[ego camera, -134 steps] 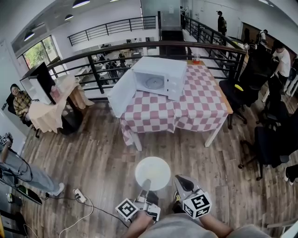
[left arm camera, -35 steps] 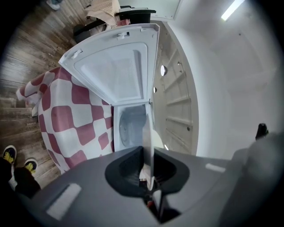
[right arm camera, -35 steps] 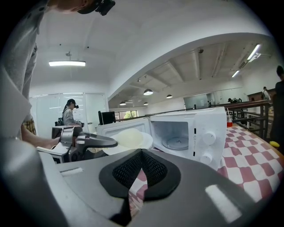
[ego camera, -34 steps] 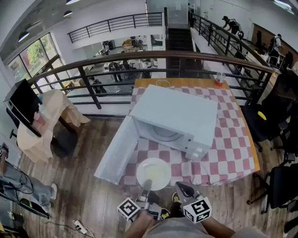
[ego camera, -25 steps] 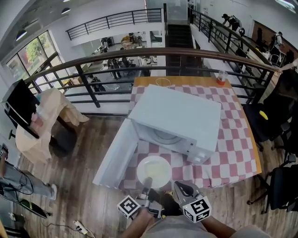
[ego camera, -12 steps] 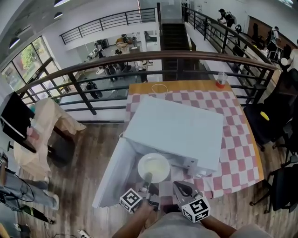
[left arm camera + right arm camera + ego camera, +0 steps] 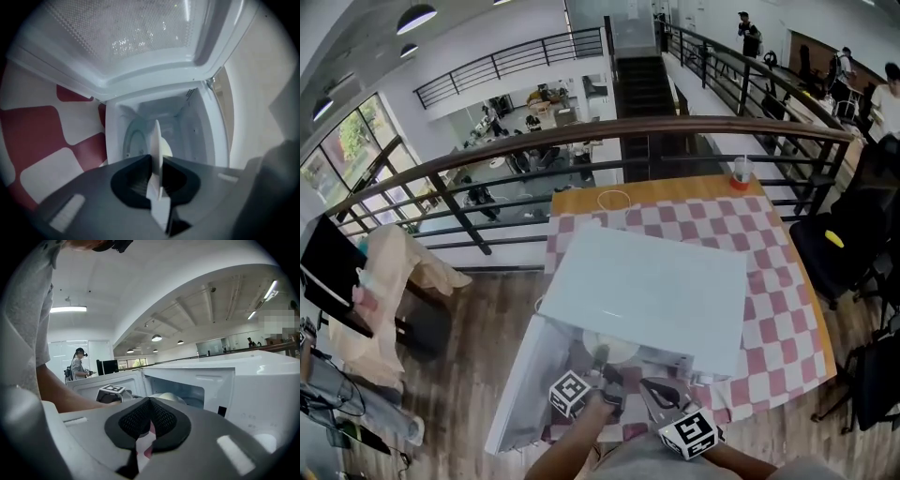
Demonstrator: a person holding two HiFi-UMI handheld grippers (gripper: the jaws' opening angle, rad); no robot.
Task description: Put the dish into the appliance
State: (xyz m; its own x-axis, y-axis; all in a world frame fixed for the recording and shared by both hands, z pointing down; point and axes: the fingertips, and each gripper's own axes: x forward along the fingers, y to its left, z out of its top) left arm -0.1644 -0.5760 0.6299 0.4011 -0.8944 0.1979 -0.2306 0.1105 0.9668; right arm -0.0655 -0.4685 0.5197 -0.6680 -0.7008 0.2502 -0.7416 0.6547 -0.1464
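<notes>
Head view is bright and even: daylight from the window (image 7: 337,155) far left plus ceiling lamps (image 7: 416,17). Strong fisheye, the railing (image 7: 581,136) bows and the corners stretch. Soft sheen on the microwave (image 7: 647,286) top, cavity shadowed. Left gripper view is dim with a dark vignette; left tongs (image 7: 157,161) near, dark and blurred, dish (image 7: 158,140) edge lit pale, speckled glare on the door (image 7: 131,28) mesh. Right gripper view is bright, the ceiling almost blown out, lamp strip (image 7: 68,309) glaring, right tongs (image 7: 149,401) soft.

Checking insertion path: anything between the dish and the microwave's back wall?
Bare. Left gripper view: dish, pinched by left gripper, faces an empty microwave cavity, with only the turntable on its floor.
</notes>
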